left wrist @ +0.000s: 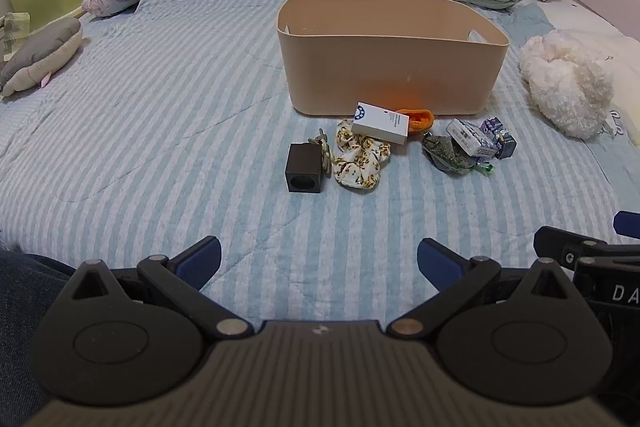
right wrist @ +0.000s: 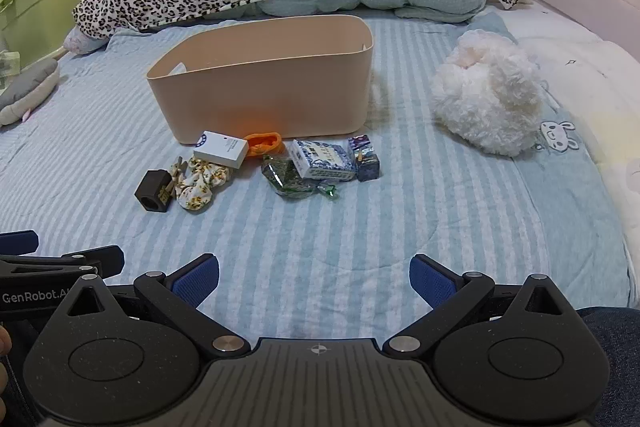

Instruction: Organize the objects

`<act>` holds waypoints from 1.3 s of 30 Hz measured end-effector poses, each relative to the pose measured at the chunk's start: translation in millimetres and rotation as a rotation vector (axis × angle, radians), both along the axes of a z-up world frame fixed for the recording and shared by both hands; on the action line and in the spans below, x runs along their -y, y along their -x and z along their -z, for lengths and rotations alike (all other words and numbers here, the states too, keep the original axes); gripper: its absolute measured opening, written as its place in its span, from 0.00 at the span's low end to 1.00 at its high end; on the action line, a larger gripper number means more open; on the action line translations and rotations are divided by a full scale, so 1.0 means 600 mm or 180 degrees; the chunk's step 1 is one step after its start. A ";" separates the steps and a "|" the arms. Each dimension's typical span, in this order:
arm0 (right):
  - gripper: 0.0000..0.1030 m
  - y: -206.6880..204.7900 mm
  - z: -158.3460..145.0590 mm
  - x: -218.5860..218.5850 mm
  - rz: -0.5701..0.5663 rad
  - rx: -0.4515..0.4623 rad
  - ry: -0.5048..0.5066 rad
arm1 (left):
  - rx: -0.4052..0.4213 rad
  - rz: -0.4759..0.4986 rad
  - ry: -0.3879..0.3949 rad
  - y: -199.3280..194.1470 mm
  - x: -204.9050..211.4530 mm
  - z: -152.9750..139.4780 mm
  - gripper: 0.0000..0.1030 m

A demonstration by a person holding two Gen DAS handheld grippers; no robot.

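While both tools are hovering low over the striped blue quilt (left wrist: 160, 131), the left gripper (left wrist: 319, 261) and right gripper (right wrist: 314, 277) are gaping, holding nothing. Lying just before the beige plastic bin (left wrist: 394, 73), left to right: a dark wooden block (left wrist: 303, 167), a floral fabric scrunchie (left wrist: 360, 159), a white card box (left wrist: 381, 123), a green foil packet (left wrist: 450, 153). Overlapping items are risking a double grab, likely dragging neighbours along.

Right gripper (right wrist: 314, 277) fingers spread, bottom centre; peach plastic bin (right wrist: 264, 79) mid-frame, small items clustered just below it on striped bed (right wrist: 400, 227).
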State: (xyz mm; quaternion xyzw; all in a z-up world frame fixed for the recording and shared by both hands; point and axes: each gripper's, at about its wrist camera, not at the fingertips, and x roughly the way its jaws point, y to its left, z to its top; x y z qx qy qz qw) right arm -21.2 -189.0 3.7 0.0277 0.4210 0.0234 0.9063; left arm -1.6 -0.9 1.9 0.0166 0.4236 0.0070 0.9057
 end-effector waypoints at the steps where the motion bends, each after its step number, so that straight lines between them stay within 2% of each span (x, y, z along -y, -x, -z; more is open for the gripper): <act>1: 1.00 0.000 0.000 0.000 -0.0002 -0.0003 -0.0008 | -0.0002 -0.0001 0.0000 0.000 0.000 -0.001 1.00; 39: 1.00 0.001 0.001 0.000 -0.0008 -0.0023 0.0060 | -0.0089 -0.0007 0.0012 -0.006 0.000 0.008 1.00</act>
